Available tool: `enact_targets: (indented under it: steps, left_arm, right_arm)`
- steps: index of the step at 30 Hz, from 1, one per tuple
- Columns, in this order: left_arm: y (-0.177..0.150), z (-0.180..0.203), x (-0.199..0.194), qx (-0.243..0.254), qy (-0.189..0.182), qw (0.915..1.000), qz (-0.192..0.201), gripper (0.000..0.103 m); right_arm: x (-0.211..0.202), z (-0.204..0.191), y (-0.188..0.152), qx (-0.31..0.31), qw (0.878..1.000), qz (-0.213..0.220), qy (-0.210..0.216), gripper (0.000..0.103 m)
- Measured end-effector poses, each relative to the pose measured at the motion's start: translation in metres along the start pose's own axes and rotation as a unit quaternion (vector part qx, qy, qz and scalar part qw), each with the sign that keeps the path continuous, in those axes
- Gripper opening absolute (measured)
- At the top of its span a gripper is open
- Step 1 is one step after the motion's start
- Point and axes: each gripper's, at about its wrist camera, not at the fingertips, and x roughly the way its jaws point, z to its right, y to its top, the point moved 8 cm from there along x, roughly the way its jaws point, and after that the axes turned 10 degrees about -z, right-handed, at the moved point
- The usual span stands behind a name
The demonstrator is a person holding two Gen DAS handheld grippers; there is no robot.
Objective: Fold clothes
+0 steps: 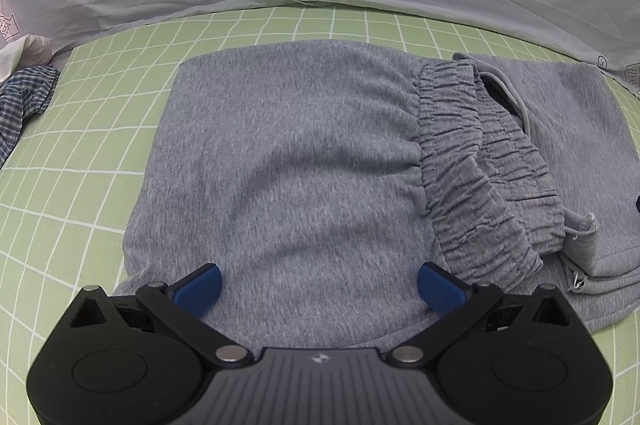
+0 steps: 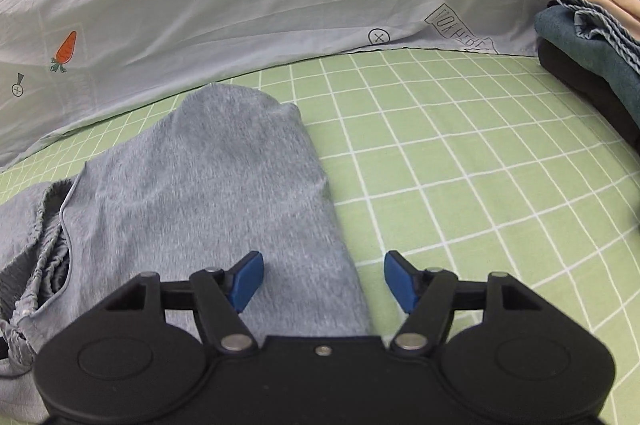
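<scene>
My left gripper (image 1: 318, 283) has its fingers wide apart, holding nothing, with the folded grey sweatpants (image 1: 288, 161) lying on the bed between and ahead of them. Right gripper (image 2: 324, 279) is just as wide and empty, straddling the pants' right edge. A shallow pinch could lift only the top layer and undo the fold.

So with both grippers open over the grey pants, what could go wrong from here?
1. The left gripper hovers over flat cloth of the grey pants; closing there may pinch only the top layer.
2. The bunched waistband and frayed hem could make an uneven fold.
3. The right gripper straddles the pants' edge, one finger over the green sheet, so it might snag bedding.
</scene>
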Motion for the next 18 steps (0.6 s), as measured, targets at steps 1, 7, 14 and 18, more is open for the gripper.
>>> enact_targets:
  steps: [1,7,14,18]
  left_arm:
    - [0.0,0.0,0.0,0.0,0.0,1.0,0.0,0.103]
    - [0.001,0.0,-0.001,-0.002,0.003,1.0,-0.004,0.103]
    - [0.004,-0.003,-0.004,-0.005,0.009,0.9998,-0.019,0.103]
    - [0.005,-0.01,-0.015,-0.012,0.007,0.9999,-0.009,0.103]
  right_arm:
    - [0.001,0.0,-0.001,-0.005,1.0,0.0,0.002,0.062]
    - [-0.002,-0.01,0.004,-0.028,0.999,-0.002,0.02,0.008]
    - [-0.047,-0.05,0.018,-0.061,0.996,0.05,0.039,0.007]
    - [-0.075,-0.108,0.019,-0.108,0.987,0.076,0.09,0.007]
